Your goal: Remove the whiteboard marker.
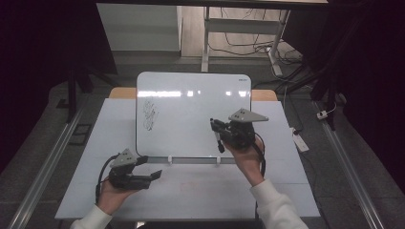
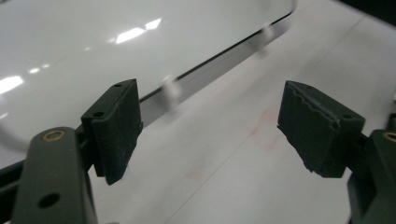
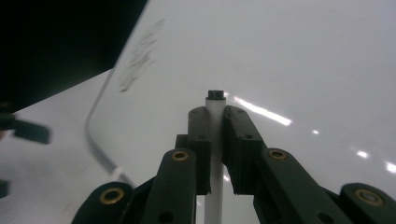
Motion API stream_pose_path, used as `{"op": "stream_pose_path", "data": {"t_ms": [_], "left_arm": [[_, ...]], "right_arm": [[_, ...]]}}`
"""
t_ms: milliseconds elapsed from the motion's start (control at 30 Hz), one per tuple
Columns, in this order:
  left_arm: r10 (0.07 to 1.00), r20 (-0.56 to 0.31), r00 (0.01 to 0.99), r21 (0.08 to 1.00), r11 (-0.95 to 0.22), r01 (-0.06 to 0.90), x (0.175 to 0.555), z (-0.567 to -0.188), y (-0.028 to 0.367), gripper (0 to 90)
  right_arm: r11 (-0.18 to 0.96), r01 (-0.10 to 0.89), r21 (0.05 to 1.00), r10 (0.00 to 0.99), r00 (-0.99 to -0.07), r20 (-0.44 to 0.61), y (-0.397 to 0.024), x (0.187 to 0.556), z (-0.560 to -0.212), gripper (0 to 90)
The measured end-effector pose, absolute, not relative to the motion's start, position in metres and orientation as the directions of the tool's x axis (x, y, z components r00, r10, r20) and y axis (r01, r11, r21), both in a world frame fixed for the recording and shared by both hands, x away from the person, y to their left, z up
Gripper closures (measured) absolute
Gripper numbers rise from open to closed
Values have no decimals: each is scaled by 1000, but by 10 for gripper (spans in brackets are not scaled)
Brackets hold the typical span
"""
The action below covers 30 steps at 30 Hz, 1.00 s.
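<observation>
Your right gripper, low centre, clamps a light, smooth, slippery white marker; grip mid-barrel. Your left gripper gapes empty.

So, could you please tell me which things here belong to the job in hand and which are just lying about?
In use:
- whiteboard with scribble
- marker, clamped in right tool
- left tool, open, idle

Lying about:
- floor cables
- desk frame

High view overhead facing forward, gripper views close, sharing whiteboard
</observation>
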<state>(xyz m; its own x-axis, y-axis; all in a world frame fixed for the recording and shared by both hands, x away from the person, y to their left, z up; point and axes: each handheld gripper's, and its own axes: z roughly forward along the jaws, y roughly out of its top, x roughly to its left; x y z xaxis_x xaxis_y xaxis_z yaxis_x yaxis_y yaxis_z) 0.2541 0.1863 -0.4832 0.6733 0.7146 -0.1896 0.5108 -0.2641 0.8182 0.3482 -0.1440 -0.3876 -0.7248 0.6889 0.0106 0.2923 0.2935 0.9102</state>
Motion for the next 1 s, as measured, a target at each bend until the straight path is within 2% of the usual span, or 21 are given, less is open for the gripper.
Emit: {"op": "stream_pose_path", "data": {"t_ms": [200,467,700,933,1000], "left_arm": [[663,-224,714,828,-257,498,268,-471,153,248],[578,-289,763,826,-253,505,282,-469,107,291],[539,-345,768,808,-246,536,291,-474,93,447],[527,-358,770,789,-271,552,293,-480,90,569],[526,-359,771,786,-275,554,294,-482,89,655]], "right_arm": [[320,271,908,607,-795,24,-126,326,-400,804],[315,266,911,551,-833,53,-115,316,-414,803],[346,233,909,521,-853,21,-102,308,-422,803],[371,188,910,501,-865,-25,-93,300,-422,803],[378,164,911,493,-869,-48,-89,296,-421,803]]}}
